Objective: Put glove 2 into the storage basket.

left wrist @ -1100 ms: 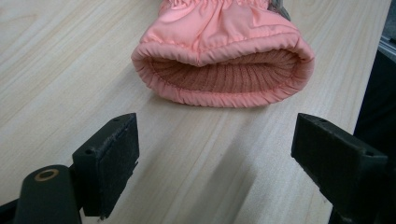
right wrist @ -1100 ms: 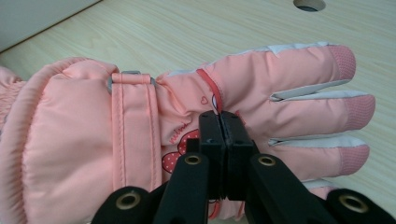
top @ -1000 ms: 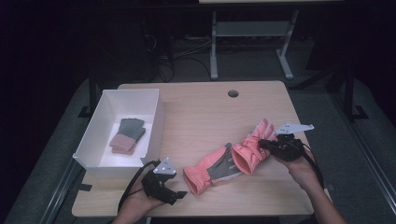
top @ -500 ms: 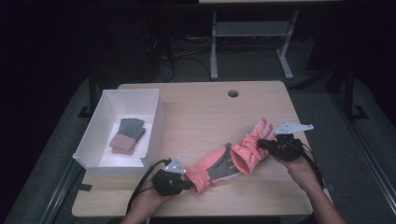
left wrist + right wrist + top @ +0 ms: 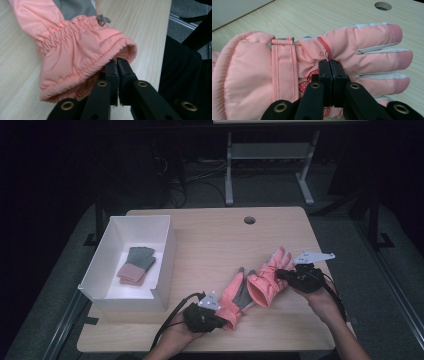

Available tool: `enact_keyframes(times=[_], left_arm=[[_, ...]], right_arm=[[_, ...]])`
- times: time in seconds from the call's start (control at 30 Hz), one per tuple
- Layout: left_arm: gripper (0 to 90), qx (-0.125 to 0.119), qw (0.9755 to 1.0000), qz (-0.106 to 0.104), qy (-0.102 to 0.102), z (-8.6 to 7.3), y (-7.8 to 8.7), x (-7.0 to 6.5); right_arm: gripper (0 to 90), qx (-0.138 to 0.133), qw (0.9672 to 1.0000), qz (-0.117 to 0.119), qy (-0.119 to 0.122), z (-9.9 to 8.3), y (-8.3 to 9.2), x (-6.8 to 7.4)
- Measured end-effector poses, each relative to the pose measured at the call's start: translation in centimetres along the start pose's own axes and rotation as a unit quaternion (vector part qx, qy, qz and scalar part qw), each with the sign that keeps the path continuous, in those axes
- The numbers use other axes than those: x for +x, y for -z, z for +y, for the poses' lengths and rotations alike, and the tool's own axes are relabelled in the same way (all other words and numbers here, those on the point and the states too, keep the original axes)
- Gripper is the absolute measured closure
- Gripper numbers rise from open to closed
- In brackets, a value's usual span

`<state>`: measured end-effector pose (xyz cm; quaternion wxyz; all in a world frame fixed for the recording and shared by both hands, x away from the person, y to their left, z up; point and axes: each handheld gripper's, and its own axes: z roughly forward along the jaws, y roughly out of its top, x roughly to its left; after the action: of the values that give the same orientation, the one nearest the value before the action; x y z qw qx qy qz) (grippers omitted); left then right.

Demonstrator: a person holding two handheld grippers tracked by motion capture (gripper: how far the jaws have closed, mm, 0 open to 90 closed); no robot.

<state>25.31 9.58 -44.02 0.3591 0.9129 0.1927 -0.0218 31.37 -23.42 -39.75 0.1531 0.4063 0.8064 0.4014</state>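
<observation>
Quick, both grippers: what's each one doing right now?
Left gripper: just closed, pinching the cuff of the near pink glove.
Right gripper: shut on the far pink glove.

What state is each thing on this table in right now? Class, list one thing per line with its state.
Left gripper: jaws just closed, pinching the cuff rim of one pink glove.
Right gripper: shut on the other pink glove.
Pink glove at left: lying flat, palm up.
Pink glove at right: lying flat, cuff open.
White box: open, lidless.
Small gloves: stacked inside the box.
</observation>
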Motion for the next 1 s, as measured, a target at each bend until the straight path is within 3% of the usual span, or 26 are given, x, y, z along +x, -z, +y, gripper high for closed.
enact_keyframes(times=[0.17, 0.3, 0.43, 0.57, 0.8, 1.0], left_arm=[[75.2, -0.019, 0.9996, 0.016, 0.014, -1.1, 2.0, 0.3], [63.8, -0.02, 0.9989, 0.036, 0.022, -2.3, 3.2, 0.7], [51.0, -0.018, 0.9978, 0.052, 0.037, -3.1, 3.5, 1.1], [38.1, -0.007, 0.9979, 0.056, 0.033, -3.2, 3.4, 1.6], [28.3, -0.005, 0.9973, 0.065, 0.034, -3.4, 3.5, 1.8], [26.9, -0.015, 0.9966, 0.069, 0.041, -3.5, 3.8, 1.9]], right_arm=[[88.8, -0.002, 1.0, 0.003, -0.001, 0.1, 0.1, 0.1], [88.8, -0.004, 1.0, 0.006, 0.001, 0.2, 0.2, 0.5], [88.8, -0.007, 0.9999, 0.01, 0.003, 0.7, 0.2, 1.3], [88.8, -0.005, 0.9998, 0.018, 0.009, 1.1, -0.3, 2.5], [88.8, 0.005, 0.9993, 0.033, 0.016, 1.9, -1.6, 5.2], [88.8, 0.012, 0.9989, 0.042, 0.015, 2.4, -2.1, 7.5]])
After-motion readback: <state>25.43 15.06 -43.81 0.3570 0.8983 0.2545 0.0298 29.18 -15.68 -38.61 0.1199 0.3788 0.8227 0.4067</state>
